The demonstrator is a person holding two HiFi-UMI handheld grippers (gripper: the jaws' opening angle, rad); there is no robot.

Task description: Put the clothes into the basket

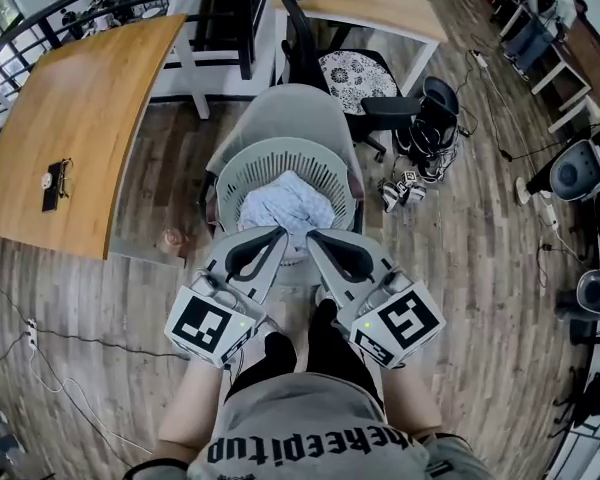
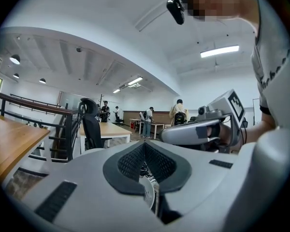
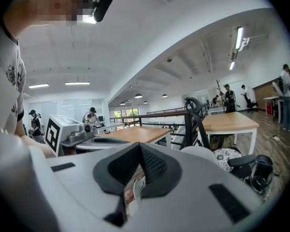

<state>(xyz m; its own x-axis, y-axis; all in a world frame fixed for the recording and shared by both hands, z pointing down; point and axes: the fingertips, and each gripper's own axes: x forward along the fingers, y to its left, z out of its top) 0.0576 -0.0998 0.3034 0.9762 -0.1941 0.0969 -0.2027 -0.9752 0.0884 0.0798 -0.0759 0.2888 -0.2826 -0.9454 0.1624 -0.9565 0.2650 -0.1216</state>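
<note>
Clothes (image 1: 285, 211): pale bundle lay inside basket (image 1: 232, 173), below rim; task judged done or nearly so. Basket stood on seat of grey chair (image 1: 280, 113), probably to bring it within reach.

Left gripper (image 1: 278, 233), right gripper (image 1: 314, 236): jaws pressed together, nothing between them. Tips side by side over near rim, apart from cloth; judged clear of load.

Writing: shirt (image 1: 310, 438) print partly readable, "keepitup". Square black-white codes on gripper cubes. No brand legible.

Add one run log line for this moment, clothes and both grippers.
clothes in basket | basket on chair | left gripper shut, empty | right gripper shut, empty
</note>
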